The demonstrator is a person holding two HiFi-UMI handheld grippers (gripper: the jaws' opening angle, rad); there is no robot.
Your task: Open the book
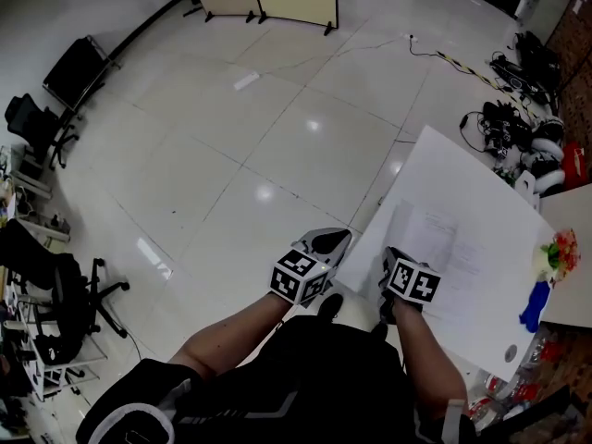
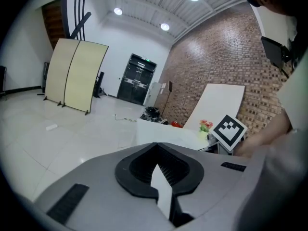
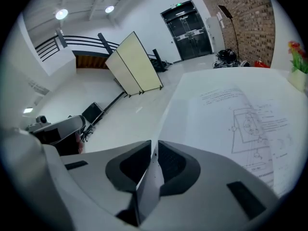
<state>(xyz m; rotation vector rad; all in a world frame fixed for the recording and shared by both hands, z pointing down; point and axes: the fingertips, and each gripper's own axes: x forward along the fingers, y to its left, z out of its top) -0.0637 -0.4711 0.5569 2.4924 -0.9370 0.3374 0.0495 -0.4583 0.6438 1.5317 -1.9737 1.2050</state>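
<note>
We hold both claws by the white table (image 1: 467, 160). The right gripper (image 1: 392, 255) (image 3: 153, 158) hangs over the table's near edge, its jaws pressed together with nothing between them. It is at the near corner of the book (image 1: 442, 240) (image 3: 250, 121), which lies flat on the table with a printed page of diagrams facing up. We cannot tell whether they touch. The left gripper (image 1: 335, 239) (image 2: 159, 170) is just off the table's left corner, above the tiled floor (image 1: 240, 155), jaws likewise together and empty. Flowers (image 1: 560, 251) stand at the table's right edge.
</note>
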